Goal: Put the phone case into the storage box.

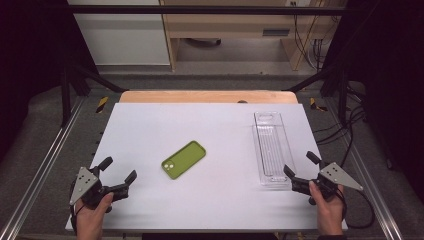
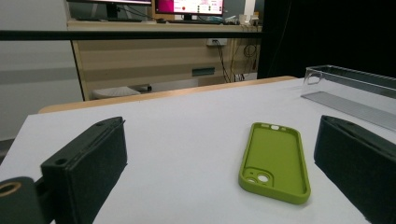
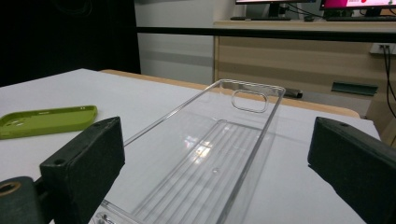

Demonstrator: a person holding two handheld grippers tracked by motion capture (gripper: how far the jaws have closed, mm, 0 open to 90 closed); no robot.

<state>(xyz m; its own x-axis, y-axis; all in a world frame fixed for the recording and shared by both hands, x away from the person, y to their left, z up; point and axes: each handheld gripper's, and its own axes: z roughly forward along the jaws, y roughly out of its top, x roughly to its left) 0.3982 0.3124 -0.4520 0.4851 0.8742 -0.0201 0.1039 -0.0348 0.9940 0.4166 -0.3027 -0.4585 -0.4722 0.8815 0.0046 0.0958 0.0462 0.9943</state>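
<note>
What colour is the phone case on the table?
Green, a lime-olive shade. The phone case shows best in the left gripper view.

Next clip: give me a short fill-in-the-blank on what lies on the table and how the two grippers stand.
1. The phone case is ____ in colour.
2. The clear tray lies nearest the ____ gripper.
3. The left gripper has its jaws ____, with nothing between them.
4. The phone case lies with its hollow side facing ____.

Missing words: green; right; open; up
</note>
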